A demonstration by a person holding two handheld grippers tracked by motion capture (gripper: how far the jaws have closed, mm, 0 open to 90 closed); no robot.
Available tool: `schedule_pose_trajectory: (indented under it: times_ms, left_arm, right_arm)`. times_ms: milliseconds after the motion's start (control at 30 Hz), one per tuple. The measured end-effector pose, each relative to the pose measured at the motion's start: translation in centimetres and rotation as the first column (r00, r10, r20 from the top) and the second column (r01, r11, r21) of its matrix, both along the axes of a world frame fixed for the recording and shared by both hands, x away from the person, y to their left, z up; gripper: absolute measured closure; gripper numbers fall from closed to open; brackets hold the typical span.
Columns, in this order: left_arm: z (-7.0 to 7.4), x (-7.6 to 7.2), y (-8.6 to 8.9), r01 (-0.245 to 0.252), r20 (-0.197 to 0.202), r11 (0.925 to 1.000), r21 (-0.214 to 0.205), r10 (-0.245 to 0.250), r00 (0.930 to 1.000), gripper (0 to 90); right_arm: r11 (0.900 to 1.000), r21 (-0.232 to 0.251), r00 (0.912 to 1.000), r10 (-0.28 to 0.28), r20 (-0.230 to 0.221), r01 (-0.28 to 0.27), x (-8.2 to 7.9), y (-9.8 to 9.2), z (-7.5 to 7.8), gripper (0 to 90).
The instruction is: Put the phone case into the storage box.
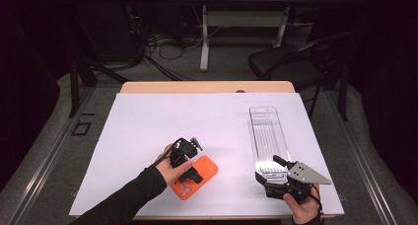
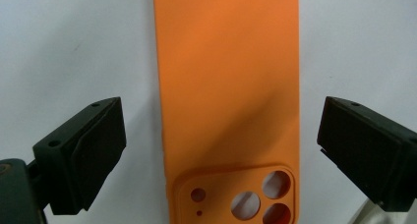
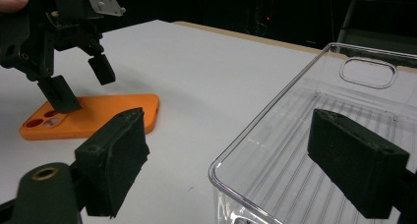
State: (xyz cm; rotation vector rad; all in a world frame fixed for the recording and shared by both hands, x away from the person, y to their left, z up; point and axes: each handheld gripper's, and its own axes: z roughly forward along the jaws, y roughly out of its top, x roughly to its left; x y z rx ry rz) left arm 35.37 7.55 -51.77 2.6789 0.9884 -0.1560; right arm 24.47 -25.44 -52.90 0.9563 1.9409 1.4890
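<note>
An orange phone case [image 1: 207,168] lies flat on the white table near the front, its camera cut-outs toward the person. My left gripper [image 1: 191,174] hovers just above it, pointing down. In the left gripper view the case [image 2: 226,76] runs up between the jaws of this gripper [image 2: 221,150], which stand wide on either side without touching it. A clear plastic tray [image 1: 252,131] lies lengthwise at the right. My right gripper [image 1: 270,169] sits at its near end, open. In the right gripper view the tray's corner rim [image 3: 275,101] passes between that gripper's [image 3: 236,160] spread jaws.
A white sheet [image 1: 162,121] covers the wooden table. The right gripper view also takes in the left gripper [image 3: 83,86] above the case [image 3: 113,113]. Behind the table are a dark folding chair [image 1: 296,62], cables on the floor and another table's legs.
</note>
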Motion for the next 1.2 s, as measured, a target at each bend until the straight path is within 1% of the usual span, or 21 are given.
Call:
schedule_pose_trajectory:
  times_ms: [167,333,433,467,500,533,733,833,933,1033,1133,1200]
  left_arm:
    - [-0.4,0.0,-0.2,-0.004,-0.007,1.0,0.005,0.004,1.0,4.7]
    - [-0.7,-0.2,-0.6,0.003,-0.017,1.0,0.009,-0.003,0.9998,4.8]
    - [-0.9,-0.3,-0.7,0.005,-0.016,0.9999,0.016,-0.005,0.9999,4.8]
    - [-0.9,-0.4,-0.8,0.008,-0.007,0.9997,0.021,-0.008,0.9999,4.7]
    - [-1.0,-0.4,-0.8,0.008,-0.007,0.9997,0.025,-0.007,0.9999,4.8]
    - [-1.0,-0.5,-0.8,0.017,-0.007,0.9992,0.036,-0.017,0.9998,4.7]
    - [-1.3,-0.5,-1.1,0.017,-0.005,0.9984,0.054,-0.017,0.9998,4.7]
    - [-1.5,-0.5,-1.2,0.009,-0.002,0.9979,0.065,-0.009,1.0,4.8]
    - [-1.7,-0.5,-1.5,0.017,0.001,0.9968,0.079,-0.018,0.9998,4.8]
    - [-1.7,-0.5,-1.6,0.012,0.005,0.9968,0.079,-0.012,0.9999,4.8]
    - [-1.7,-0.5,-1.8,0.012,0.011,0.9956,0.093,-0.013,0.9999,4.8]
    - [-1.7,-0.5,-1.8,0.013,0.012,0.9956,0.093,-0.014,0.9998,4.8]
  right_arm:
    - [1.0,-0.002,1.0,0.002,-0.004,-0.002,0.0,0.0,0.0,14.1]
    - [1.0,-0.003,1.0,0.003,-0.004,-0.003,0.0,0.0,0.0,14.1]
    - [1.0,0.0,1.0,0.001,0.0,-0.001,0.0,0.0,0.0,14.1]
    - [1.0,0.0,1.0,0.002,-0.001,-0.002,0.0,0.0,0.0,14.1]
    - [1.0,-0.003,1.0,0.003,-0.004,-0.003,0.0,0.0,0.0,14.1]
    - [1.0,-0.003,1.0,0.004,-0.004,-0.004,0.0,0.0,0.0,14.1]
    - [1.0,-0.004,1.0,0.005,-0.003,-0.005,0.0,0.0,0.0,14.1]
    - [1.0,-0.004,1.0,0.006,-0.004,-0.006,0.0,0.0,0.0,14.1]
    - [1.0,-0.004,1.0,0.004,-0.003,-0.004,0.0,0.0,0.0,14.1]
    - [1.0,-0.002,1.0,0.005,0.0,-0.005,0.0,0.0,0.0,14.1]
    - [1.0,-0.005,1.0,0.007,-0.002,-0.007,0.0,0.0,0.0,14.1]
    - [1.0,-0.004,1.0,0.008,-0.003,-0.008,0.0,0.0,0.0,14.1]
